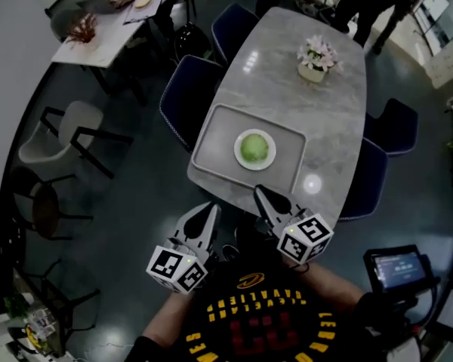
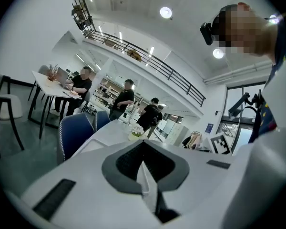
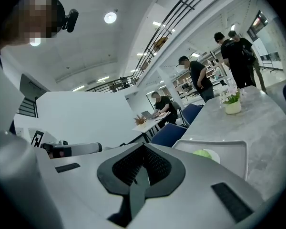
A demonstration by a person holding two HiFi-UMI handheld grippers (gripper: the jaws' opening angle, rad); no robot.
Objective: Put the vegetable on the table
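A round green vegetable (image 1: 254, 148) lies on a white plate (image 1: 241, 160) in a grey tray (image 1: 211, 143) at the near end of the marble table (image 1: 340, 104). My left gripper (image 1: 210, 209) hovers below the table's near edge, jaws shut and empty. My right gripper (image 1: 259, 192) points at the tray's near rim, also shut with nothing held. In the right gripper view the vegetable (image 3: 201, 152) peeks over my jaws inside the tray (image 3: 229, 146). The left gripper view shows shut jaws (image 2: 144, 143) aimed along the table (image 2: 109, 130).
A small flower pot (image 1: 315, 60) stands at the table's far end. Dark blue chairs (image 1: 187, 96) line both sides of the table. People stand beyond the far end, and one sits at a white desk (image 1: 98, 32) at the upper left. A monitor (image 1: 399, 268) sits at the lower right.
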